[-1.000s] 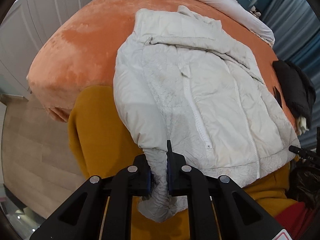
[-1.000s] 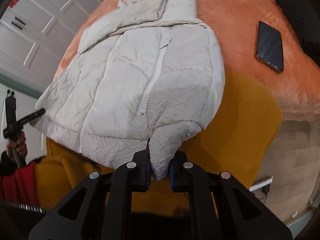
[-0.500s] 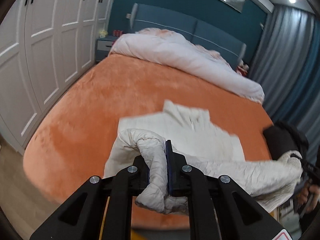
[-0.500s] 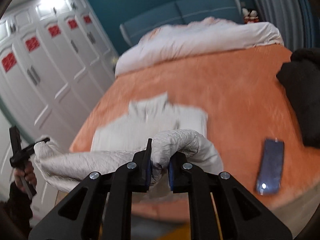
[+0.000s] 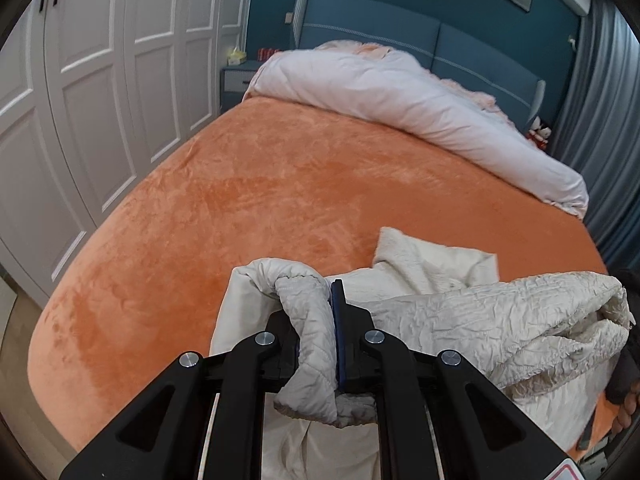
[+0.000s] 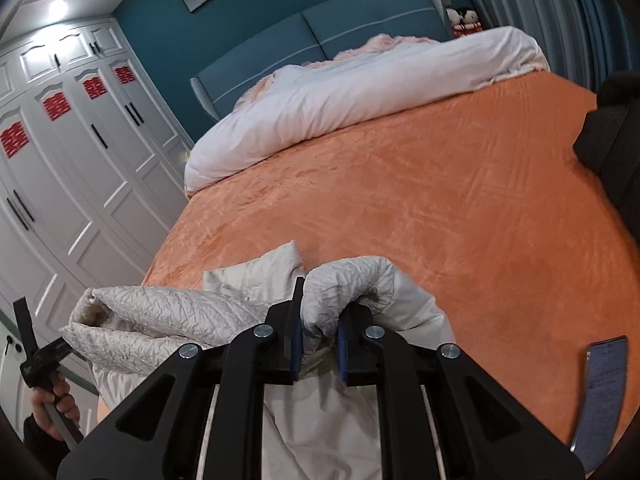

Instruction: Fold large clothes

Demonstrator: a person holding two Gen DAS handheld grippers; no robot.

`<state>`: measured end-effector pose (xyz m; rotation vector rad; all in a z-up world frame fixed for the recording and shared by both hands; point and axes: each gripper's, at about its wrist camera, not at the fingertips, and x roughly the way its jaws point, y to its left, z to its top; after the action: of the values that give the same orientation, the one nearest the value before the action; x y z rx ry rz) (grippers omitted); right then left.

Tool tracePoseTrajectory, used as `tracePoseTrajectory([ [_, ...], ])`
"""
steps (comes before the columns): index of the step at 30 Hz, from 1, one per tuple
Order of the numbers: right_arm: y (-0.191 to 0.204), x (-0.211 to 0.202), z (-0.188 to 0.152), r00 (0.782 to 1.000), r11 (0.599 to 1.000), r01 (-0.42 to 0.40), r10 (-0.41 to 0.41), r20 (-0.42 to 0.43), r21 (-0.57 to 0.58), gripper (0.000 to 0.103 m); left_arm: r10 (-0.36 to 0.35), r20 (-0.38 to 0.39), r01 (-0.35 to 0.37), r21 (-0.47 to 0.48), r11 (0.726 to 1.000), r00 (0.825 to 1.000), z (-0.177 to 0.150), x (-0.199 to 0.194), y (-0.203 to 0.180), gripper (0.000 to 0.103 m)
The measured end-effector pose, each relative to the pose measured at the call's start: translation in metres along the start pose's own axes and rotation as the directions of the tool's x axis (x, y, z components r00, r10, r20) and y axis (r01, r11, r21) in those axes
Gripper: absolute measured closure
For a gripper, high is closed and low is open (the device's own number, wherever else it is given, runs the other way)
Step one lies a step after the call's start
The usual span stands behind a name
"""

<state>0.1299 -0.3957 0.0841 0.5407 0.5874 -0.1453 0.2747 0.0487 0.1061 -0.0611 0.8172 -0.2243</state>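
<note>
The left claw [image 5: 316, 340] is clamped on a crumpled wad of the cream jacket [image 5: 480, 320], the fabric pinched between its blue pads and spilling out below. The right claw [image 6: 318, 340] is likewise clamped on a bunched corner of the jacket [image 6: 180, 320]. Between the two grips the hem hangs taut and lifted, while the collar end [image 5: 420, 252] lies flat on the orange bed [image 5: 260, 200], near its foot. The step in hand looks like carrying the bottom edge up over the body towards the collar. To do it well, I judge both claws should travel level and together so the fold line stays square, hold their grip until the hem sits just over the collar, and lower before letting go. The phone [image 6: 604, 392] and the dark garment [image 6: 616, 140] lie well apart to the right, so they should not snag
</note>
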Motion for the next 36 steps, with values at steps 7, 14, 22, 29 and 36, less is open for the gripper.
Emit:
tracePoseTrajectory([
  [7,-0.009,0.048,-0.004,0.998,0.999,0.034,-0.033,-0.050,0.013,0.087,0.017,-0.071,-0.024,-0.090,0.996,0.997,0.000,0.053,0.013,0.084],
  [14,-0.028,0.059,-0.009,0.999,0.991,-0.031,0.035,-0.025,0.128,0.079,-0.061,-0.105,0.041,-0.182,0.982,0.993,-0.002,0.071,0.032,0.083],
  [22,-0.024,0.014,-0.006,0.987,0.982,-0.144,0.135,0.085,0.124,0.072,-0.189,-0.026,0.182,-0.159,0.970,0.982,0.005,0.017,0.047,0.081],
  [29,-0.021,-0.040,0.001,0.964,0.977,-0.195,0.173,0.204,0.092,0.037,-0.257,-0.054,0.250,-0.114,0.962,0.965,0.007,-0.020,0.062,0.079],
  [36,-0.020,-0.086,0.009,0.959,0.996,-0.089,0.082,0.273,0.010,0.037,-0.235,-0.127,0.230,-0.051,0.972,0.964,0.005,-0.039,0.071,0.078],
])
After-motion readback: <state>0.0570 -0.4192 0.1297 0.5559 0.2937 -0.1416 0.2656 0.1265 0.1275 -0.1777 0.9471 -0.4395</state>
